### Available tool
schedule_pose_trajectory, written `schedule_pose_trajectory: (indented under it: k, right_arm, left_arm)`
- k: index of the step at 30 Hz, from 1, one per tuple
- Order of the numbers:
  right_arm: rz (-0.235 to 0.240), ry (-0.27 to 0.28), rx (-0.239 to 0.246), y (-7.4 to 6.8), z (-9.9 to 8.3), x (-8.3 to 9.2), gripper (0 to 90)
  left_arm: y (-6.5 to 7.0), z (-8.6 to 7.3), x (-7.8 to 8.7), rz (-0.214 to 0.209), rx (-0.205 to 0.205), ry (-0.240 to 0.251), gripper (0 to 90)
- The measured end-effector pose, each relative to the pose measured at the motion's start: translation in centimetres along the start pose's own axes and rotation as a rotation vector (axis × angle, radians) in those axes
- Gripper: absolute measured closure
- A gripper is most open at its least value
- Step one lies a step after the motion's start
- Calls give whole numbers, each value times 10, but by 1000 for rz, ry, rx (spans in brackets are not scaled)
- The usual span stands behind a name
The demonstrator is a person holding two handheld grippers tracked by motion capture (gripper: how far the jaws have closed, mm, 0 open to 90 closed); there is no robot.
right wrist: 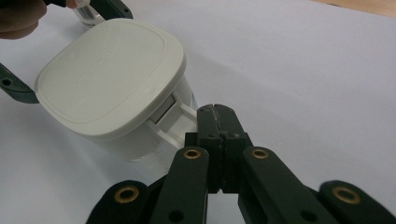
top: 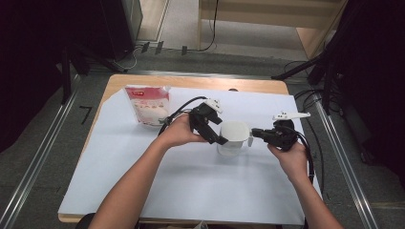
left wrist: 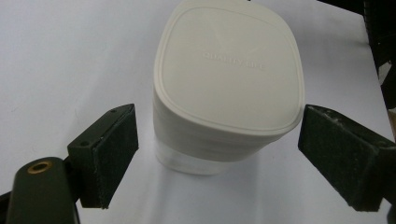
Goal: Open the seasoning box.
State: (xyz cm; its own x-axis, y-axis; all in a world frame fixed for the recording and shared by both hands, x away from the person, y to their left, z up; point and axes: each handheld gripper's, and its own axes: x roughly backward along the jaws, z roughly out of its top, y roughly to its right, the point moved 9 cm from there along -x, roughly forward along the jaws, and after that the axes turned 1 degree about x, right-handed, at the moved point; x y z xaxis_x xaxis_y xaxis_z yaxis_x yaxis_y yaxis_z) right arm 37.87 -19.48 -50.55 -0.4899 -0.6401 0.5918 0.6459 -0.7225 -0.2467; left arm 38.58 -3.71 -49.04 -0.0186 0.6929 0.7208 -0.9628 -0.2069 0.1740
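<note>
A white container [top: 234, 137] with a rounded square lid [left wrist: 229, 70] stands on the white sheet in the middle of the table. My left gripper [top: 216, 135] comes at it from the left, open. Its two black pads [left wrist: 109, 156] flank the container just below the lid without touching it. My right gripper [top: 258, 134] reaches in from the right, shut, with nothing between its jaws. The joined tips [right wrist: 215, 112] rest right beside the white handle [right wrist: 175, 122] on the container's side, seemingly touching it.
A pouch with a red and white label [top: 149, 106] stands at the back left of the white sheet [top: 191, 191]. The wooden table edge [top: 191, 82] lies beyond it. Cables trail from both grippers, and dark equipment lines the floor on both sides.
</note>
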Motion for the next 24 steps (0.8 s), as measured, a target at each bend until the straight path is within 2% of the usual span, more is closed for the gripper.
schedule_pose_trajectory:
  k: [5,12,24]
  right_arm:
    - [-4,1,-1,0,0,0,900]
    - [5,5,0,-2,0,0,900]
    - [4,9,13,-5,1,-1,900]
  left_arm:
    - [2,-3,-7,-8,-4,-26,134]
    - [3,0,-10,-7,-7,-7,151]
    - [2,0,-11,0,-16,-7,167]
